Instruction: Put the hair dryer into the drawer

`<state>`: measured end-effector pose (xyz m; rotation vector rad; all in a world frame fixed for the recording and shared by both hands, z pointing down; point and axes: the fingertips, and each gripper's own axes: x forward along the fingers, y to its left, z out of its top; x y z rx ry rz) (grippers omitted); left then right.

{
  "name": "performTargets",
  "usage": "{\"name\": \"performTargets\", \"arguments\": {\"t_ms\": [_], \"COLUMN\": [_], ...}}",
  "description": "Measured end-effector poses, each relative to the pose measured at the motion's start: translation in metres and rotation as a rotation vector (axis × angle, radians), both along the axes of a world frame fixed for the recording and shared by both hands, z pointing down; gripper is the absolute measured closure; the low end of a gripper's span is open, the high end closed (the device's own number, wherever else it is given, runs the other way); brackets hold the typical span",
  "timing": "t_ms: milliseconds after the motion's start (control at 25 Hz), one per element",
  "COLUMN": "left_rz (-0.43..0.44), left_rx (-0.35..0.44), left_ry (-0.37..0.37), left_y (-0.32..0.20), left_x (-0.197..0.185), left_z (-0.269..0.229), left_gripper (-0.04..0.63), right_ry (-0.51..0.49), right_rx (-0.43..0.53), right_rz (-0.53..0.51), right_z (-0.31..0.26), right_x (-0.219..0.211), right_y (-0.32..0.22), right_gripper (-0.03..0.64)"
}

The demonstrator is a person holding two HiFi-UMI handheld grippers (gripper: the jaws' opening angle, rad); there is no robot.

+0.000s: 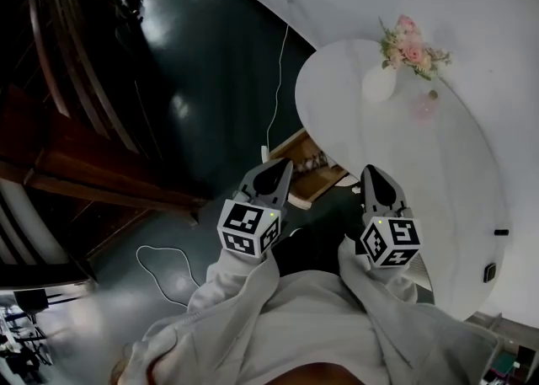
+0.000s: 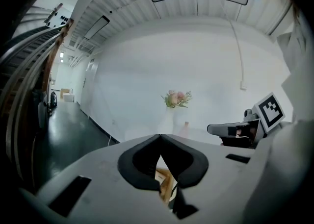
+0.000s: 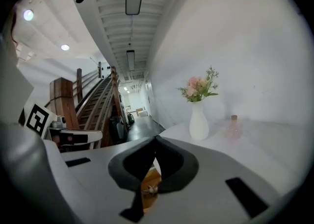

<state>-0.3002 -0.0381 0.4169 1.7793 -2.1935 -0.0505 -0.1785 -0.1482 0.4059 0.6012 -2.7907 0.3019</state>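
Note:
The wooden drawer (image 1: 324,185) stands open under the edge of the white round table (image 1: 438,181), with small pale things inside that I cannot make out. No hair dryer shows clearly in any view. My left gripper (image 1: 282,164) and right gripper (image 1: 372,171) are held close to the body, side by side, pointing toward the drawer. The left gripper (image 2: 160,137) has its tips together with nothing between them; a strip of the drawer's wood (image 2: 166,179) shows below them. The right gripper (image 3: 155,138) is also shut and empty, with drawer wood (image 3: 149,176) below its tips.
A white vase of pink flowers (image 1: 383,80) and a small pink bottle (image 1: 425,105) stand on the table by the white wall. A white cable (image 1: 274,97) runs over the dark floor to the drawer's left corner; another cable (image 1: 156,270) loops lower left. Dark wooden stairs (image 1: 76,122) fill the left.

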Motion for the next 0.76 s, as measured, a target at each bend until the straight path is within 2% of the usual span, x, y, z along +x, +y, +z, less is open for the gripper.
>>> {"name": "performTargets", "arguments": {"t_ms": [760], "left_rz": [0.039], "left_rx": [-0.034], "left_ry": [0.023], "left_y": [-0.003], "left_x": [0.011], "left_z": [0.015], "left_gripper": [0.580], "right_ry": [0.028], "right_rx": [-0.030], "right_rz": [0.004], "right_z": [0.012], "right_x": [0.006], "right_y": [0.003], "right_gripper": [0.566]}}
